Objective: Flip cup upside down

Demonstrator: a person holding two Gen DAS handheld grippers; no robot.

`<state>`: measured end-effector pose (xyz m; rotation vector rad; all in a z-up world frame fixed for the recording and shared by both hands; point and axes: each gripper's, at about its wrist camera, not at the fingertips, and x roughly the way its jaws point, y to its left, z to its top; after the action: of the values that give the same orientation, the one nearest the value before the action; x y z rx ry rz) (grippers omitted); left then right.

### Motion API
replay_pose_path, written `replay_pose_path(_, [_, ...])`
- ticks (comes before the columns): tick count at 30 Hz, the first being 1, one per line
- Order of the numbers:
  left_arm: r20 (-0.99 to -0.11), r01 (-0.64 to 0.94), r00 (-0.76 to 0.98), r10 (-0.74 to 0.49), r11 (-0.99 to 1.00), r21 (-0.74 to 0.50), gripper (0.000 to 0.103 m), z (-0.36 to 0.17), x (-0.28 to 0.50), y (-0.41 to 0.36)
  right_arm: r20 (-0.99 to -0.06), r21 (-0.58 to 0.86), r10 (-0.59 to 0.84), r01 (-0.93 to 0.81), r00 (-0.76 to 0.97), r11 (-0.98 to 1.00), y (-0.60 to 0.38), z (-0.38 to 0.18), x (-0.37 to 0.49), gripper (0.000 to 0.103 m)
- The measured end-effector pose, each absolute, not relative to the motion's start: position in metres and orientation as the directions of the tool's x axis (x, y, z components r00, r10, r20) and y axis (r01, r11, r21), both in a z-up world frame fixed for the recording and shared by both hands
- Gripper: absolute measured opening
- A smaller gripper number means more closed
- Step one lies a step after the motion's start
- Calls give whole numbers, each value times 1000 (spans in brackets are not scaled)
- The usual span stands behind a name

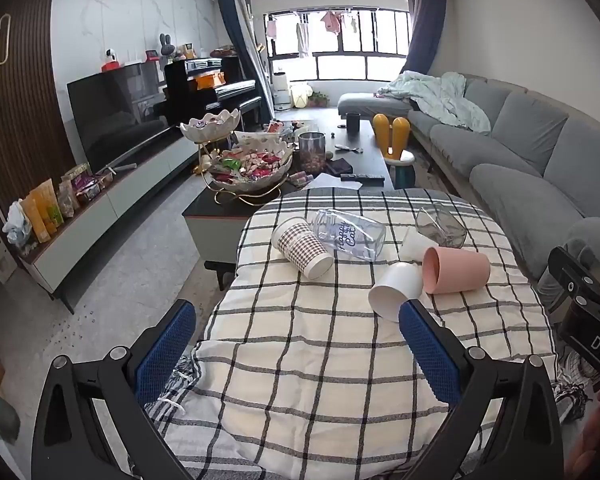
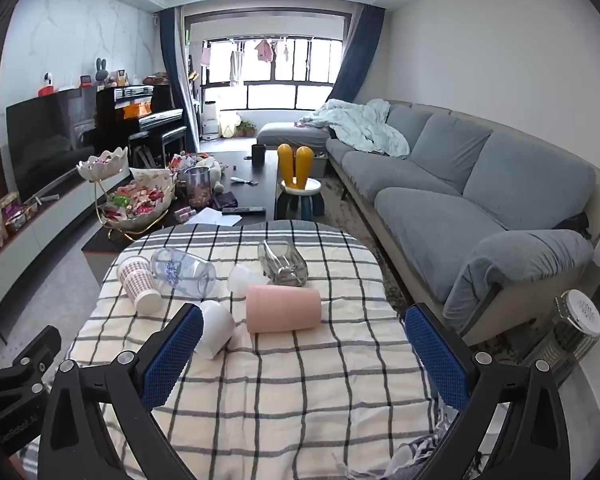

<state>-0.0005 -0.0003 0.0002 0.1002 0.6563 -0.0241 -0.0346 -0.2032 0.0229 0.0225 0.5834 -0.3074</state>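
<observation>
Several cups lie on their sides on a checked cloth (image 1: 300, 344) (image 2: 300, 380): a pink cup (image 1: 456, 270) (image 2: 283, 308), a white cup (image 1: 396, 290) (image 2: 217, 328), a brown houndstooth paper cup (image 1: 302, 249) (image 2: 138, 285), a clear printed glass (image 1: 350, 233) (image 2: 184, 270), a smaller white cup (image 1: 416, 243) (image 2: 246, 277) and a grey clear glass (image 1: 440, 221) (image 2: 283, 262). My left gripper (image 1: 298, 352) is open and empty, short of the cups. My right gripper (image 2: 304, 354) is open and empty, just short of the pink cup; its left finger (image 2: 172, 354) overlaps the white cup.
A dark coffee table (image 1: 364, 148) (image 2: 244, 184) with snack bowls (image 1: 252, 168) (image 2: 136, 204) stands beyond the cloth. A grey sofa (image 1: 520, 160) (image 2: 460, 184) runs along the right. A TV (image 1: 120, 112) and cabinet are on the left. A stool (image 2: 300, 192) stands near the sofa.
</observation>
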Motion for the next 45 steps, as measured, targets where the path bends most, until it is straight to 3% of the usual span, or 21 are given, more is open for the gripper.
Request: replay_pose_path(45, [-608,60,794,-7,996,67,103,5,-3,0,-547,-52,-273,293,791,955,-203,23,-36,102])
